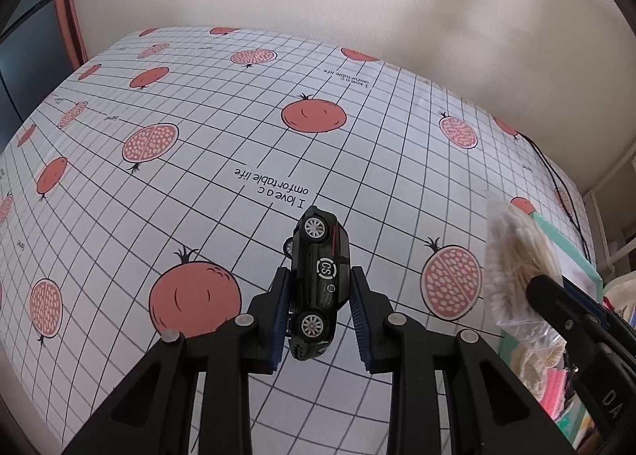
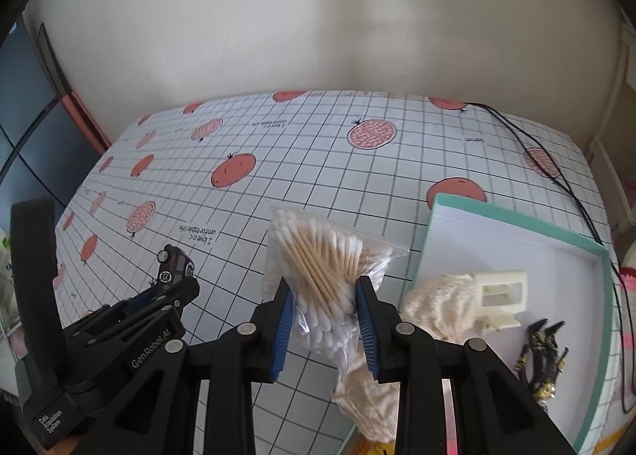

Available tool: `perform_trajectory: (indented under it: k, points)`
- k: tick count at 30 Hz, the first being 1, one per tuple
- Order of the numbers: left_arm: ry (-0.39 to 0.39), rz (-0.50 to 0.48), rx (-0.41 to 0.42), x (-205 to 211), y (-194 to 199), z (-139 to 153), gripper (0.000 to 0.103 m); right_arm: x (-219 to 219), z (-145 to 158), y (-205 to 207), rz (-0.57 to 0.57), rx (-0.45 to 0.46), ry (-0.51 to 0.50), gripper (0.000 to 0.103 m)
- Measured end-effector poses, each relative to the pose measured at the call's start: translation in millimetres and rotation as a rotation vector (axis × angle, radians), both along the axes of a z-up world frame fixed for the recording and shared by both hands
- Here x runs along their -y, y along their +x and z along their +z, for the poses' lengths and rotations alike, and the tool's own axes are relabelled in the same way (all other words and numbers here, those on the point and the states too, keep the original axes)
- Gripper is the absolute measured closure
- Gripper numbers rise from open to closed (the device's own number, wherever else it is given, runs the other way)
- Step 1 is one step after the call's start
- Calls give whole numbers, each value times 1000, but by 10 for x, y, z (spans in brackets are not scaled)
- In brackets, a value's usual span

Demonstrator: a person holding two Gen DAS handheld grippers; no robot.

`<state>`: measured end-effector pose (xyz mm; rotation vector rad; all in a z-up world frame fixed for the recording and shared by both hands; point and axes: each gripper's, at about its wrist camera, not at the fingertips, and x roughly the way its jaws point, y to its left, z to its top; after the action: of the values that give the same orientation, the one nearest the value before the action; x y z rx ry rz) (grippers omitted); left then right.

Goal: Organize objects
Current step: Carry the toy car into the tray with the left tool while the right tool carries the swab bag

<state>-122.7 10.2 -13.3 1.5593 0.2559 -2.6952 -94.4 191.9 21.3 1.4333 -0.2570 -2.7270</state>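
My left gripper [image 1: 320,288] is shut on a black toy car [image 1: 318,280], held nose-down on its side above the table; it also shows in the right wrist view [image 2: 175,268] at the left. My right gripper [image 2: 324,292] is shut on a clear bag of cotton swabs [image 2: 318,268], held above the table just left of the tray. The bag also shows in the left wrist view [image 1: 516,252] at the right. A mint-rimmed white tray [image 2: 516,240] holds a cream cloth [image 2: 433,308], a cream plastic piece [image 2: 501,292] and a black and gold hair claw [image 2: 540,351].
The table has a white grid cloth with pomegranate prints [image 1: 198,137]. A black cable [image 2: 556,177] runs along the right side past the tray. A wall stands behind the table. Pink and cream items [image 1: 556,375] lie at the right edge.
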Motion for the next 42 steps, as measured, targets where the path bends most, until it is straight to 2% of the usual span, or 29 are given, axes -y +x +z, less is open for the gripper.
perform_trajectory:
  k: [12,24,30,42]
  points:
    - [12,-28,-35,-212,266,274,73,-352,218,418,-87,-14,32,70]
    - [20,-103,-47,-584,512,360,73,-956,144,845,-246,21,35,70]
    - [7,-187,-54,-914,627,352,72,-1291,71,976,-336,48,33,70]
    - [-1,-380,-54,-1595,848,259,72,-1678,-43,1142,-432,91,77,70]
